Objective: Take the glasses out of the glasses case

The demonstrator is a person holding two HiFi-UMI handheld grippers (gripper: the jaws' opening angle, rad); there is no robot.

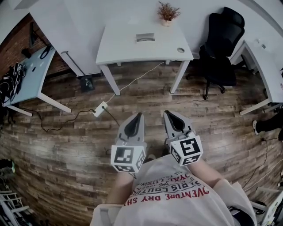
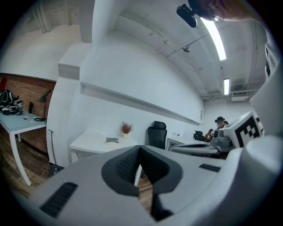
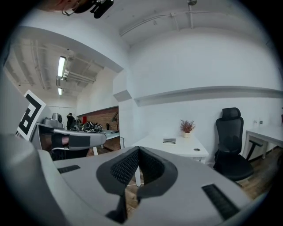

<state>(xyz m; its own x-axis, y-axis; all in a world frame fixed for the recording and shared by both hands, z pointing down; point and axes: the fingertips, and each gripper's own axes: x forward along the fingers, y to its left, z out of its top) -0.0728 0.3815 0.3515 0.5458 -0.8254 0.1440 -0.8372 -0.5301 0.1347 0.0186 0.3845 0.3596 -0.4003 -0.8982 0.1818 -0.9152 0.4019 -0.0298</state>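
Note:
A glasses case [image 1: 145, 37] lies on the white table [image 1: 119, 48] across the room, beside a small potted plant [image 1: 168, 12]. It also shows small in the left gripper view as the case [image 2: 112, 140] and in the right gripper view as the case [image 3: 169, 141]. The glasses themselves are not visible. My left gripper [image 1: 140, 115] and right gripper [image 1: 167, 113] are held side by side in front of my chest, well short of the table. Both are shut with nothing between the jaws, tips touching [image 2: 139, 148] [image 3: 138, 148].
A black office chair [image 1: 221, 48] stands right of the table. A power strip [image 1: 100, 108] and cables lie on the wooden floor between me and the table. Another desk [image 1: 26, 75] with gear is at the left, a white desk [image 1: 265, 66] at the right.

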